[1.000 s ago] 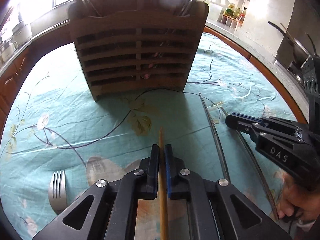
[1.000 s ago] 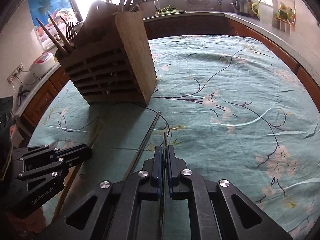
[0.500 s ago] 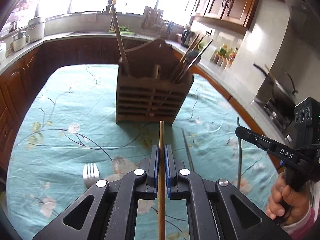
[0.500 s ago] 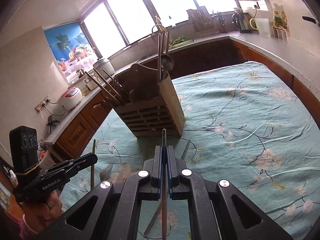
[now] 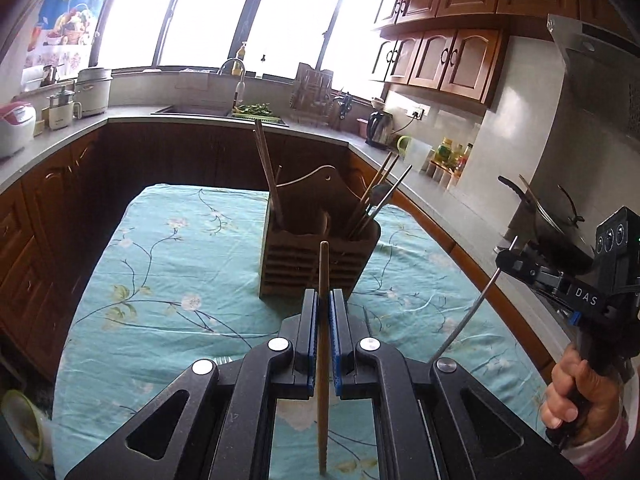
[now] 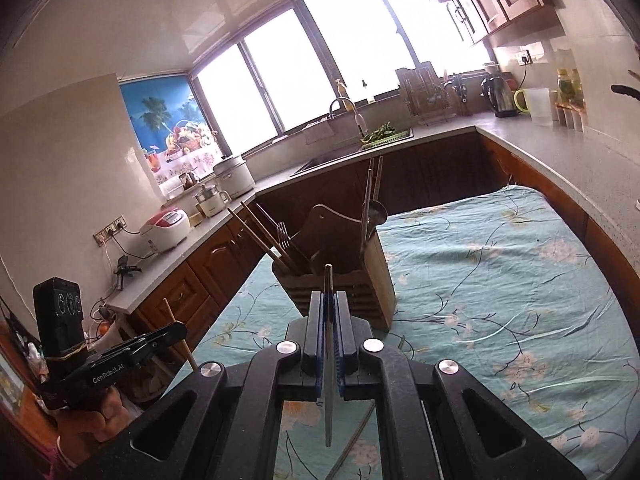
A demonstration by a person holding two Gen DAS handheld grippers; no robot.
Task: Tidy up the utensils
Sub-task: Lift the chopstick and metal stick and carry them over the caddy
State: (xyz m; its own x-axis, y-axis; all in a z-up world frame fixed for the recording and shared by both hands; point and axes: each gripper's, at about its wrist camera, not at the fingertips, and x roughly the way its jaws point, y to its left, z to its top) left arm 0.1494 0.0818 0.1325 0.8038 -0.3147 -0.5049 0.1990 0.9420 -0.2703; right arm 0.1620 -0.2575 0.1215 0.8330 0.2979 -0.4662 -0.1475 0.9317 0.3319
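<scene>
My left gripper [image 5: 324, 300] is shut on a wooden chopstick [image 5: 322, 272], held up in the air and pointing toward the wooden utensil holder [image 5: 316, 256] on the table. The holder has chopsticks, a fork and a ladle standing in its compartments. My right gripper [image 6: 329, 300] is shut on a thin metal chopstick [image 6: 328, 280], also lifted and aimed at the holder [image 6: 360, 280]. Each view shows the other gripper to the side: the right gripper [image 5: 504, 258] with its metal chopstick [image 5: 468, 316], the left gripper [image 6: 176, 330] with its wooden chopstick [image 6: 180, 336].
The table wears a teal floral cloth [image 5: 172, 264]. Another metal chopstick [image 6: 356, 436] lies on it below my right gripper, and fork tines [image 5: 224, 359] peek out by my left gripper. Counters surround the table, with a wok [image 5: 552, 224] and a rice cooker [image 6: 166, 228].
Both grippers have risen and drawn back from the table, each carrying its chopstick. The holder now looks smaller and lower, and the windows and counters have come into view.
</scene>
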